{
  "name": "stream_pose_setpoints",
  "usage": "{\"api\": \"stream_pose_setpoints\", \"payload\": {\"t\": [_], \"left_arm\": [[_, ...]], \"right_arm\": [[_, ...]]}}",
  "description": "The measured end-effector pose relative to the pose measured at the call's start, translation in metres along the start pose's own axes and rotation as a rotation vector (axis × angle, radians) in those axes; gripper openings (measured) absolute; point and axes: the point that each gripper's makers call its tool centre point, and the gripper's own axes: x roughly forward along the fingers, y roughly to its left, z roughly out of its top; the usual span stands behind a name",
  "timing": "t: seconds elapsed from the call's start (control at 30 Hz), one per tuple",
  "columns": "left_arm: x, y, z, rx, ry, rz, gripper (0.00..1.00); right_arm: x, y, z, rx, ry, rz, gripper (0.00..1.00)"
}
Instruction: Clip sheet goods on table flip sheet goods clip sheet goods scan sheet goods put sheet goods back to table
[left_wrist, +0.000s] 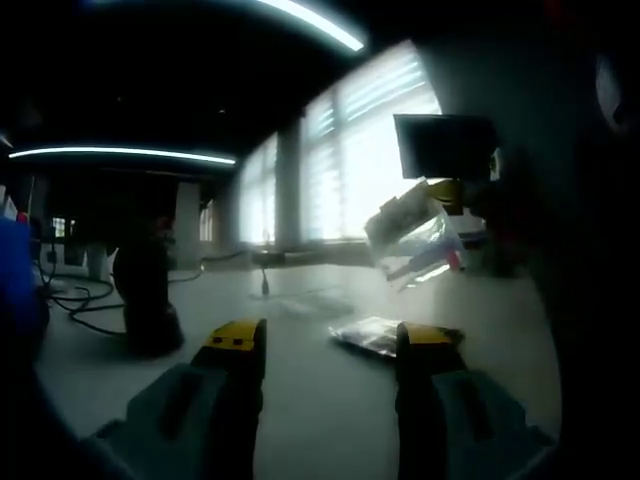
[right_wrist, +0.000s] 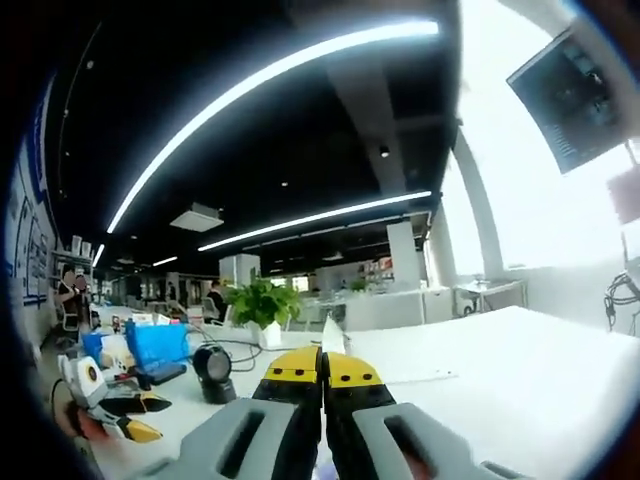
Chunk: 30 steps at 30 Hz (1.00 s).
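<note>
R gripper (right_wrist: 322, 368) jaws pinched shut on thin sheet goods (right_wrist: 333, 336), held up edge-on above table (right_wrist: 520, 370). L gripper (left_wrist: 330, 345) wide open, empty, another packet (left_wrist: 380, 335) lying just ahead-right. Scanner (right_wrist: 211, 372) sits left of R, so R nearer imo.

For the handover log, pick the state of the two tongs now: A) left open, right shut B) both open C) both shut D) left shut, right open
A: the left tongs stand apart with table showing between the tips, while the right tongs have their yellow tips pressed together.
</note>
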Motion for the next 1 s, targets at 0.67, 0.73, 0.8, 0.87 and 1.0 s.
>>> {"api": "stream_pose_setpoints", "payload": {"t": [0.67,0.73,0.8,0.87,1.0], "left_arm": [[0.000,0.000,-0.001,0.002,0.012,0.016,0.45],[0.001,0.001,-0.002,0.001,0.011,0.013,0.45],[0.001,0.000,-0.002,-0.001,0.010,0.011,0.45],[0.001,0.000,-0.002,0.001,0.011,0.010,0.45],[0.001,0.003,-0.002,-0.004,0.009,0.015,0.45]], "right_arm": [[-0.008,-0.002,-0.029,0.157,0.017,-0.027,0.00],[-0.010,-0.006,-0.030,0.167,0.015,-0.045,0.00],[-0.014,-0.015,-0.032,0.184,0.018,-0.080,0.00],[-0.020,-0.026,-0.035,0.188,0.013,-0.118,0.00],[-0.034,-0.044,-0.041,0.185,-0.011,-0.193,0.00]]}}
